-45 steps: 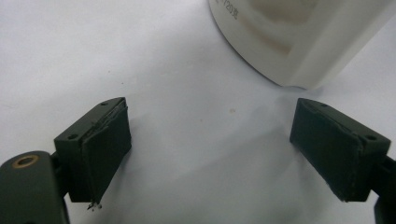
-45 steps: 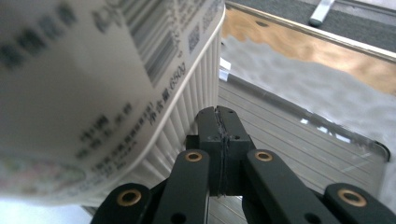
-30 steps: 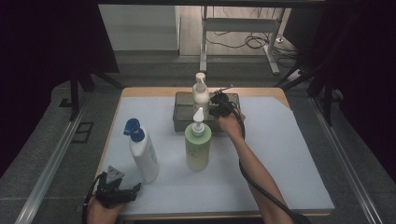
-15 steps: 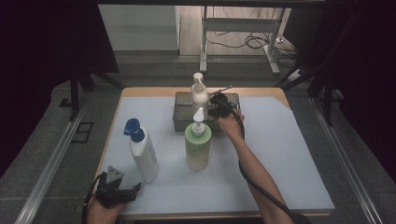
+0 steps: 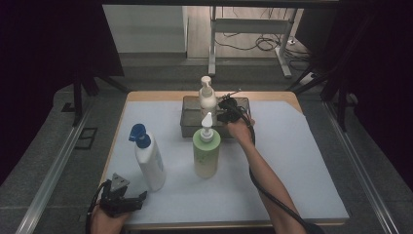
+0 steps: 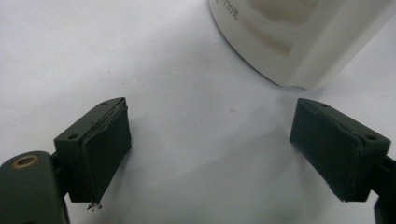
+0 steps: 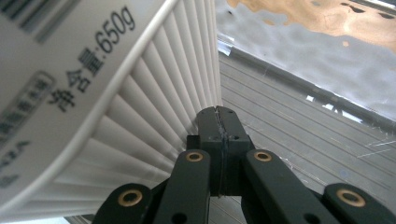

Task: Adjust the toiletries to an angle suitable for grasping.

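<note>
**Q:** So where is the white pump bottle (image 5: pixel 207 97)?

**A:** It stands upright in the dark tray (image 5: pixel 190 114) at the far middle of the tabletop (image 5: pixel 302 165). The right gripper (image 5: pixel 225 108) is just beside the bottle, on its right. In the right gripper view its jaws are clenched together with nothing between them, their tips against the bottle's ribbed side (image 7: pixel 154 112).

**Q:** And what else is near the tray?

**A:** Just in front of the tray stands a green pump bottle (image 5: pixel 206 151). Further toward the person and to the tray's left stands a white bottle with a blue pump (image 5: pixel 147 158). The left gripper (image 5: pixel 127 202) rests near that bottle, well apart from the tray. Its jaws are released and spread wide over bare white surface, with the bottle's base (image 6: pixel 299 37) just beyond them.
</note>
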Action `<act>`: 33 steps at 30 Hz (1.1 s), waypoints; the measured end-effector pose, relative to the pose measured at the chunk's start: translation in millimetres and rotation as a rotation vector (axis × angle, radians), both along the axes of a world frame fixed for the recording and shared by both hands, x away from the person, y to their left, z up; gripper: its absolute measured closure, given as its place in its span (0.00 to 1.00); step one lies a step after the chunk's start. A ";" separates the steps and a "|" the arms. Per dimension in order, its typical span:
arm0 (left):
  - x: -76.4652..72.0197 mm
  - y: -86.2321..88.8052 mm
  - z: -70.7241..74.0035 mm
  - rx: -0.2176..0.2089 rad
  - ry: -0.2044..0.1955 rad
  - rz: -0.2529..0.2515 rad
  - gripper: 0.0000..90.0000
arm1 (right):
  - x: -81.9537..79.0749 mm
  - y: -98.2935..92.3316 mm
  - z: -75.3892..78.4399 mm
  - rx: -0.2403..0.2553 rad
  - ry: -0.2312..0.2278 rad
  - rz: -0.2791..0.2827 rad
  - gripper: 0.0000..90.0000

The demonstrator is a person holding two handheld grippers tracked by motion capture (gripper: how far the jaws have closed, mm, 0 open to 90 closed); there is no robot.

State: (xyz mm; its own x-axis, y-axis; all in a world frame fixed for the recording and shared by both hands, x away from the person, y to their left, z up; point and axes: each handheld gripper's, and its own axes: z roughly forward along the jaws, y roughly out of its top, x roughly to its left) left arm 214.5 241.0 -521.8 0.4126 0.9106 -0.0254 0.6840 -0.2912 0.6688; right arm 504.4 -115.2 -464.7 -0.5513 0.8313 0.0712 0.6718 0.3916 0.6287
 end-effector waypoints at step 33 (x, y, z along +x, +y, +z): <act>0.0 0.0 0.0 0.000 0.000 0.000 0.13 | -1.0 18.5 1.2 0.002 -0.004 0.034 0.99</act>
